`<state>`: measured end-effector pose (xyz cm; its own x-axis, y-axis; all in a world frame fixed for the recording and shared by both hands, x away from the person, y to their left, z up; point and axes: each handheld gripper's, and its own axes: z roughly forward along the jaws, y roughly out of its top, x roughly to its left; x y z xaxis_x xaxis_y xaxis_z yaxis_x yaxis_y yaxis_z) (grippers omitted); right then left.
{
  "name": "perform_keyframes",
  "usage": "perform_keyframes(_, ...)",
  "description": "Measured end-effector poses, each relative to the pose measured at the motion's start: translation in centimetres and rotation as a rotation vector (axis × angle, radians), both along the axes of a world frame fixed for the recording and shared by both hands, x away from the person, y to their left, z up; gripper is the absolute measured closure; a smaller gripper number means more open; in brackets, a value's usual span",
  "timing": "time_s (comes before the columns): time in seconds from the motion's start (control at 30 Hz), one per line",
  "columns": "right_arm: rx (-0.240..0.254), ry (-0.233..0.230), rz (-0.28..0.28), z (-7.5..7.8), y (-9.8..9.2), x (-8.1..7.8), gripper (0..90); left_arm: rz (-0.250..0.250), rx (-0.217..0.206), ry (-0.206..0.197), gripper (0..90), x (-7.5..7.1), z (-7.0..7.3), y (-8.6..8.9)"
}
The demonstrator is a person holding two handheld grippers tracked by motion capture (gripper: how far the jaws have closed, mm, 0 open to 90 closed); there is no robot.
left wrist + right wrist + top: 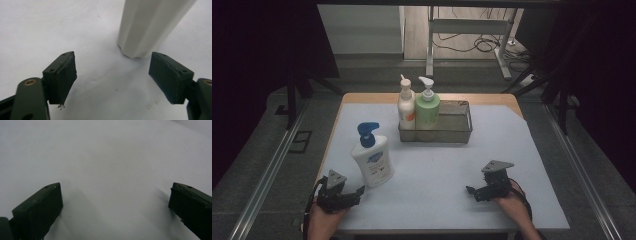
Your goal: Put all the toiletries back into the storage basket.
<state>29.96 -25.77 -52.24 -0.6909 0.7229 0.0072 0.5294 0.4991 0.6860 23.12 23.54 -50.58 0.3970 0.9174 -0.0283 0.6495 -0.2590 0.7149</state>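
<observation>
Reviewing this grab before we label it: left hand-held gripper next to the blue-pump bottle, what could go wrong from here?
1. The left hand-held gripper is open, with the white blue-pump bottle ahead of the jaws and off to one side, not between them. Closing now could clip its base and push it.
2. The bottle is tall on a narrow base, so a low grip might tip it.
3. The wire basket already holds two pump bottles at its left end; the pumps could knock together on placing.
</observation>
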Motion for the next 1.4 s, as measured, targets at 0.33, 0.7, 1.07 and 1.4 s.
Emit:
perform_keyframes(0.33,-0.006,0.000,-0.001,0.0,0.0,0.0,0.0,0.026,-0.015,-0.021,35.0,1.5,0.5,1.5)
perform_keyframes(0.7,-0.005,-0.001,-0.003,0.0,0.0,0.0,0.0,-0.031,-0.030,-0.016,52.3,4.3,0.4,1.1)
perform_keyframes(1.07,-0.003,-0.002,-0.002,-0.1,0.0,0.0,0.0,-0.072,-0.090,0.025,64.9,5.6,-0.2,0.7)
perform_keyframes(1.4,-0.004,-0.005,-0.001,-0.1,0.0,0.0,0.0,-0.088,-0.096,0.034,68.7,5.3,-0.4,0.3)
